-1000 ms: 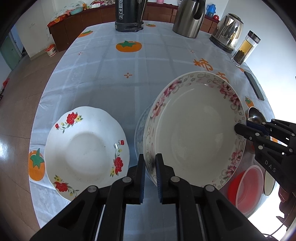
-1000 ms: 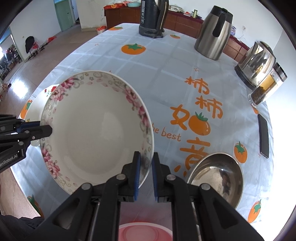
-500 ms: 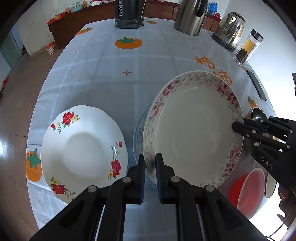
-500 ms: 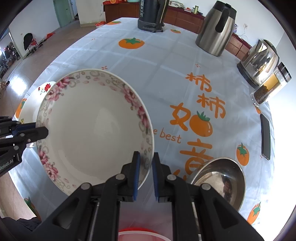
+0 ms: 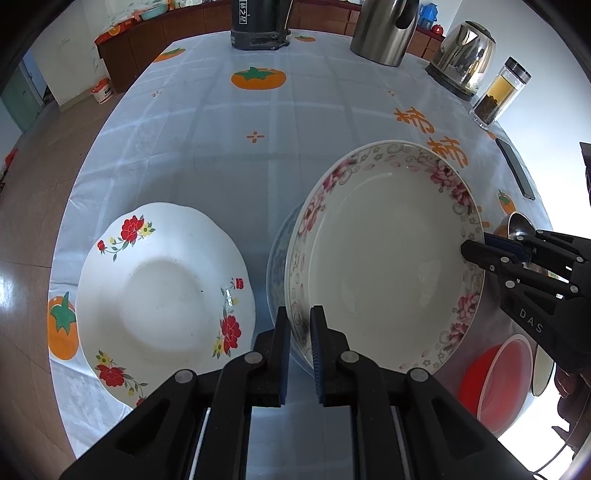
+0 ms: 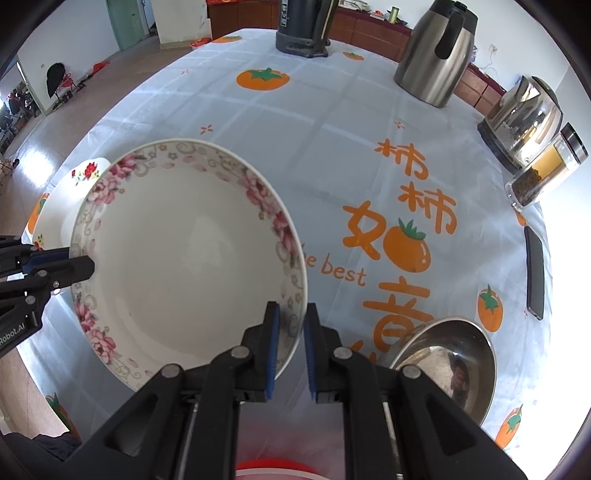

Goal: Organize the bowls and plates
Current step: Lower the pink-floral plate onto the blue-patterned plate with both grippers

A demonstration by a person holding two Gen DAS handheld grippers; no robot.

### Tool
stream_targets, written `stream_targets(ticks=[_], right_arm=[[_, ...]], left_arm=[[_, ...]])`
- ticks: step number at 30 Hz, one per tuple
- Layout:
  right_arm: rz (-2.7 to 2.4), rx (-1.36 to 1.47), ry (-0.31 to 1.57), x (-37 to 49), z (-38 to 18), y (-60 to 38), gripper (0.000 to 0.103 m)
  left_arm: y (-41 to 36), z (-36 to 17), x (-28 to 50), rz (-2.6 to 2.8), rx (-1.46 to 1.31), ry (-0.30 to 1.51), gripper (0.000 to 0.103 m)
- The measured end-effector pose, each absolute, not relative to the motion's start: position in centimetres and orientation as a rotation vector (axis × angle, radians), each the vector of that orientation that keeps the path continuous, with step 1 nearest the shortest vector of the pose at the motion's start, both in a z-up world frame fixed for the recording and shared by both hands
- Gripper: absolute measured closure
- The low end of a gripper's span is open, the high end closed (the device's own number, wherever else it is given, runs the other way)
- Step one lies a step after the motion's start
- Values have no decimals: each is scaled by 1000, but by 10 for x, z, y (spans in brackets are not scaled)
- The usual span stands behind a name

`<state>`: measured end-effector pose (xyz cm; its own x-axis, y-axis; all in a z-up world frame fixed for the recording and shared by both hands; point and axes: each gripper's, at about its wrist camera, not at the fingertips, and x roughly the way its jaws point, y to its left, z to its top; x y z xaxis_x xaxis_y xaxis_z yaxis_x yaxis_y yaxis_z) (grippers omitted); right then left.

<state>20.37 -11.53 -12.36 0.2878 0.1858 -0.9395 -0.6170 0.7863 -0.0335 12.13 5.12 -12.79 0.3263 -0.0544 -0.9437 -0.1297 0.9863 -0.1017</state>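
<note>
**A:** So both grippers have the pink-flower bowl [image 5: 384, 254] at once. Left gripper [image 5: 297, 347] is pinched down on its rim at about 7 o'clock in the left view, one pad inside, one outside, jaws nearly closed with only the rim between them. Right gripper [image 6: 288, 343] does the same on the opposite edge, around 5 o'clock of the bowl in the right view.

**B:** Is the bowl on the table or up in the air?

**A:** Looks lifted and tilted, but I can't say for sure it's clear of everything. A bluish dish [image 5: 280, 258] peeks out from under its 9 o'clock edge, mostly hidden.

**B:** What else is around?

**A:** White plate [image 5: 162, 299] with red flowers sits flat on the tablecloth [image 5: 258, 177] at 9 o'clock from the bowl, just beside it, not touching as far as I can see. Red bowl [image 5: 495, 380] is at 4 o'clock in the left view, partly under the right gripper. Steel bowl [image 6: 443, 373] is at 4 o'clock in the right view, near the right fingers. Far end of the table, 12 to 2 o'clock: a black jug [image 6: 303, 33], a steel flask [image 6: 436, 55], a kettle [image 6: 524, 114], a jar [image 6: 546, 170]. A phone [image 6: 535, 273] lies at 3 o'clock.
</note>
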Motion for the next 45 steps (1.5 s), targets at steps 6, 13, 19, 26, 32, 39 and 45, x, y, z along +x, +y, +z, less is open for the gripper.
stream_targets(ticks=[6,13,19,26,32,39,45], right_arm=[[561,-440,1168,205,-127,-113,90],[560,-450,1178,206,-132,-113,91],[561,-449,1184,208,-135,-111,91],[563,-451,1190,209,-139,-109,91],[569,-459,1195,210,-142,-108,91],[574,-462,1199,211,-145,-107,91],[576,-473,1209,210,-147,-105,91]], left_arm=[[52,-132,123,53,-170,1247,91],[53,-134,125,55,-169,1250,91],[54,-137,128,57,-172,1258,91],[55,-140,130,59,-175,1265,91],[57,-144,130,62,-178,1274,91],[58,-145,132,65,-178,1277,91],[57,-146,133,68,-175,1277,91]])
